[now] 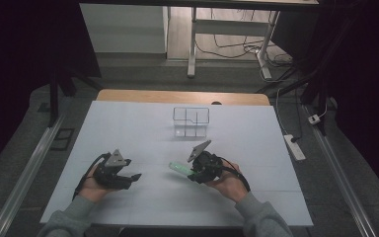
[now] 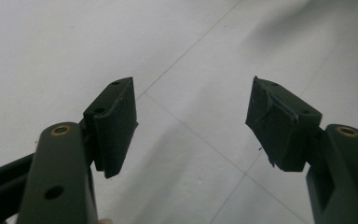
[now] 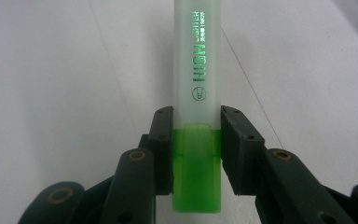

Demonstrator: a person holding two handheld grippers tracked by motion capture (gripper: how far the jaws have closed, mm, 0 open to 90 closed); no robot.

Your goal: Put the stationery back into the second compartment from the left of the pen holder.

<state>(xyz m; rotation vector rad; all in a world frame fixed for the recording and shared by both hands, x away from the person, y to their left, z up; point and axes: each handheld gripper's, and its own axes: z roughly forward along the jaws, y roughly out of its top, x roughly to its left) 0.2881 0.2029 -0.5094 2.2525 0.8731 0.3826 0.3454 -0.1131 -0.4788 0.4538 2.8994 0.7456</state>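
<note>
Clear divided organizer (image 1: 191,121) seemingly empty; right jaws around highlighter (image 3: 196,116), left jaws wide.

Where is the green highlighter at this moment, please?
The green highlighter is clamped between the jaws of the right gripper, right of centre in the high view, nearer the person than the clear organizer.
</note>
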